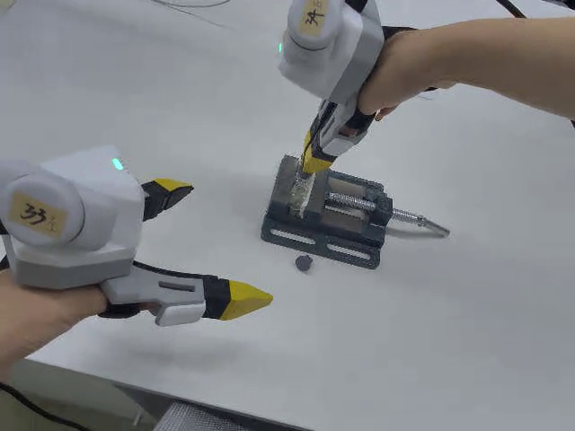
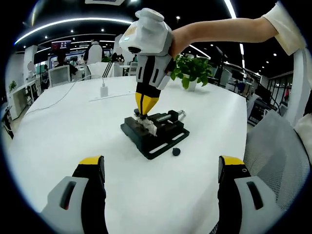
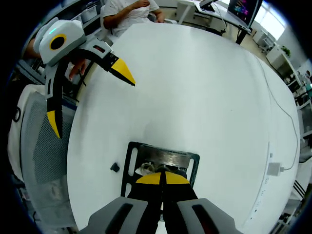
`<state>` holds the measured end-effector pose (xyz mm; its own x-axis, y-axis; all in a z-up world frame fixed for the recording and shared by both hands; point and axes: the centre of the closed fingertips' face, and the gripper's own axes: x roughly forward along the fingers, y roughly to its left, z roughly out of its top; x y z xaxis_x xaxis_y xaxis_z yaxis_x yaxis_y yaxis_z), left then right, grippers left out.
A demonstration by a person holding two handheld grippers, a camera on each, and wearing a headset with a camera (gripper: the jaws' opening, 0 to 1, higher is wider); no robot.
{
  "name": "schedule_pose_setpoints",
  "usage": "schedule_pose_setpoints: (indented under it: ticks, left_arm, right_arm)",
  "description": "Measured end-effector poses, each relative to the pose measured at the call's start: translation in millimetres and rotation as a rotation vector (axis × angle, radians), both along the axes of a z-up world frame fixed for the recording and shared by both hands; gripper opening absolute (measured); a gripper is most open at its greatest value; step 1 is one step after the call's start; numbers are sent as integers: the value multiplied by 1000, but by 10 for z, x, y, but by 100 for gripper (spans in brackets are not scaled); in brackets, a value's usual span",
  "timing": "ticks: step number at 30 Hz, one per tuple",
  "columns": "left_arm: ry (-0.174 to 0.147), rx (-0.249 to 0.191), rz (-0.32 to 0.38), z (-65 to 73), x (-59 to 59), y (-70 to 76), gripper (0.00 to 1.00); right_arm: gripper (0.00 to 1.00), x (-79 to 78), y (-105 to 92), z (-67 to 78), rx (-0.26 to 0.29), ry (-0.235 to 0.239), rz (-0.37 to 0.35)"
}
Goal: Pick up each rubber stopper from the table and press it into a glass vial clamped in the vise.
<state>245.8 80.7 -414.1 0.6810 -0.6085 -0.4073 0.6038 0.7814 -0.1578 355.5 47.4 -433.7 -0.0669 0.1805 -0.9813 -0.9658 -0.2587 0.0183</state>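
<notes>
**Status: Right Gripper at Vise, Left Gripper Clear**

The vise (image 1: pixel 352 224) is seated on the white table (image 1: pixel 476 305), just right of centre in the head view. A glass vial (image 1: pixel 300 192) is clamped at the left end of the vise. The right gripper (image 1: pixel 314 164) is pointed down from the upper centre of the frame, with its yellow tips directly over the vial. In the right gripper view its jaws are seen drawn together at the bottom centre. Whether anything is pinched between them cannot be determined.

The left gripper (image 1: pixel 211 244) is held at the lower left of the head view. Its jaws are spread wide and nothing is held between them.

One dark rubber stopper (image 1: pixel 304 263) is located on the table, just below the front edge of the vise and apart from both grippers.
</notes>
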Motion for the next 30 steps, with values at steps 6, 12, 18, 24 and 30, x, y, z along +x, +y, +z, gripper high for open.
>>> schedule_pose_setpoints:
  ticks: [6, 12, 18, 24, 30]
  left_arm:
    - [0, 15, 9, 22, -22, 52, 96]
    - [-5, 12, 29, 59, -35, 116, 96]
    - [-1, -2, 55, 59, 2, 153, 96]
    - [-4, 3, 41, 68, 82, 132, 96]
    - [-6, 9, 26, 87, 159, 117, 96]
  right_arm:
    - [0, -9, -19, -12, -18, -11, 7]
    - [0, 22, -24, -21, -28, 4, -1]
    - [0, 11, -29, -23, -30, -13, 16]
    - [0, -15, -24, -23, -42, 0, 3]
    - [0, -87, -54, 1, -67, -1, -13]
